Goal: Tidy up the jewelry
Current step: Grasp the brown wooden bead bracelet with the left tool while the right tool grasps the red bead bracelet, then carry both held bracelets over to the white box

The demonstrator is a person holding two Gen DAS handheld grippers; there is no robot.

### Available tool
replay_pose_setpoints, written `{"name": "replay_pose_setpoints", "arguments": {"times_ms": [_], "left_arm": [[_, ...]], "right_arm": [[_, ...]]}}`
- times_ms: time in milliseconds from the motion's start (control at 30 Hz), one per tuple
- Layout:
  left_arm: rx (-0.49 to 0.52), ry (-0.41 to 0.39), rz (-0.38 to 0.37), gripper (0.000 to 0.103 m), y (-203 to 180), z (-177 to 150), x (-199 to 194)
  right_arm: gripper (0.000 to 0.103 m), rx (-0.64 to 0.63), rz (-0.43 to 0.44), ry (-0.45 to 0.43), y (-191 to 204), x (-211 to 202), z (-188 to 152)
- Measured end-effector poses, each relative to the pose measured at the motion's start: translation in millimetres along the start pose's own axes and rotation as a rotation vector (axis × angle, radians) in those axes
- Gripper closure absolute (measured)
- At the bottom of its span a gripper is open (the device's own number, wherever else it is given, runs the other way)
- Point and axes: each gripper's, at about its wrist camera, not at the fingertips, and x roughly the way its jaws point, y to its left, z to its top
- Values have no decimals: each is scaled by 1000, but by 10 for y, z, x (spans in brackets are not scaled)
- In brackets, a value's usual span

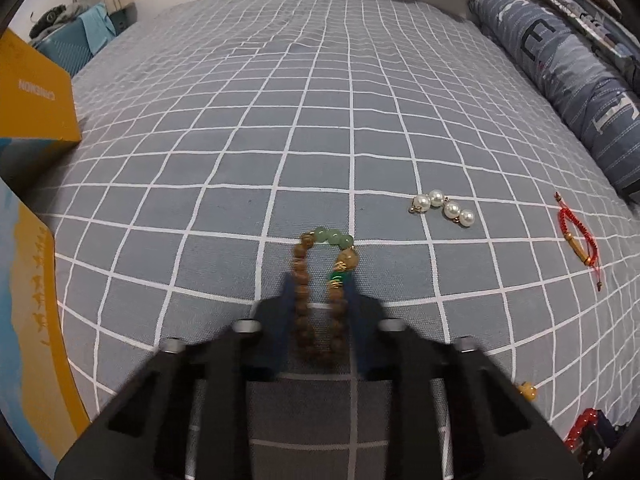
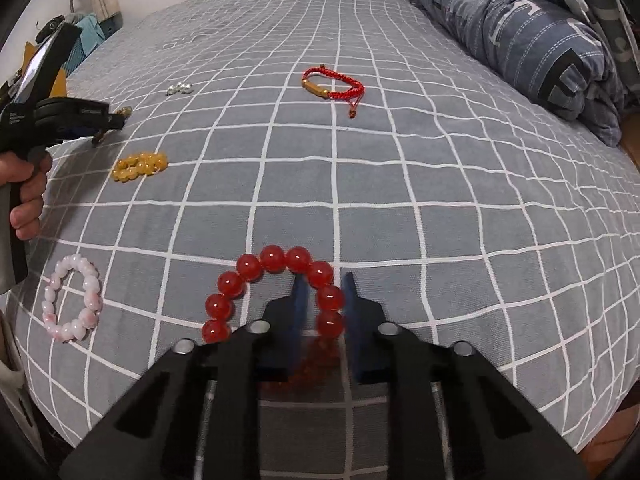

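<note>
My left gripper (image 1: 320, 284) is shut on a brown bead bracelet with green beads (image 1: 320, 276), both strands squeezed between its blue fingers above the bed. My right gripper (image 2: 325, 292) is shut on a red bead bracelet (image 2: 276, 292), holding one side of the loop. In the right wrist view, the left gripper (image 2: 116, 120) shows at far left. On the bed lie pearl pieces (image 1: 444, 207), a red cord bracelet (image 2: 334, 88), a yellow bead bracelet (image 2: 140, 166) and a pink-white bead bracelet (image 2: 74, 298).
The grey checked bedsheet (image 1: 280, 100) fills both views. An orange and blue box (image 1: 36, 92) stands at the left, another box edge (image 1: 36, 320) nearer. A folded blue quilt (image 2: 520, 36) lies along the right side.
</note>
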Motion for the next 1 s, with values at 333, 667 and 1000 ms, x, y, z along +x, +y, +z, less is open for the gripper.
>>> {"name": "replay_pose_setpoints", "arguments": {"times_ms": [333, 667, 1000], "left_arm": [[8, -11, -18, 88, -13, -18, -89], [10, -34, -16, 88, -10, -16, -200], [10, -59, -35, 88, 13, -30, -389]], "right_arm": [[90, 6, 20, -60, 36, -160, 25], [90, 7, 20, -88, 46, -235, 37], [90, 13, 20, -134, 66, -380, 58]]}}
